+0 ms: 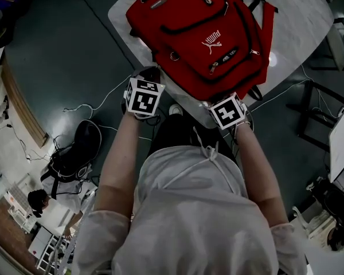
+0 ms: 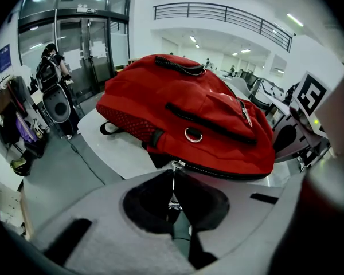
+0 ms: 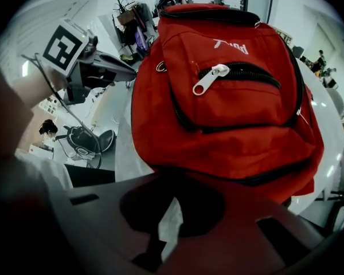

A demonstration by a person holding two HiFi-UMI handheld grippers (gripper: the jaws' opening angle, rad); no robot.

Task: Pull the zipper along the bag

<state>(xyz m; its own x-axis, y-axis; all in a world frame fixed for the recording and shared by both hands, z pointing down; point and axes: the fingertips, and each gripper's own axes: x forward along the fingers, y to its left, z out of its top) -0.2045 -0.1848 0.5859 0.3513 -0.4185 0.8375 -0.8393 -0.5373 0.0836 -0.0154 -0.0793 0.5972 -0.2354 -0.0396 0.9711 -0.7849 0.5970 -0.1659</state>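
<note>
A red backpack (image 1: pixel 206 33) lies on a white table (image 1: pixel 309 16), its bottom edge toward me. My left gripper (image 1: pixel 152 73) is at the bag's near left corner. In the left gripper view its jaws (image 2: pixel 173 202) are shut on the thin metal zipper pull (image 2: pixel 173 185), which hangs from the slider (image 2: pixel 176 165) of the black main zipper at the bag's (image 2: pixel 189 113) lower edge. My right gripper (image 1: pixel 218 101) sits at the bag's near right corner. In the right gripper view its jaws (image 3: pixel 171 211) look shut against the bag's (image 3: pixel 229 113) bottom edge; the pinched fabric is in shadow.
The table's edge (image 2: pixel 114 148) drops to a dark floor just below the bag. A black bag (image 1: pixel 74 153) and loose cables lie on the floor at the left. A dark stand (image 1: pixel 315 113) is at the right. A person (image 1: pixel 37 202) crouches at lower left.
</note>
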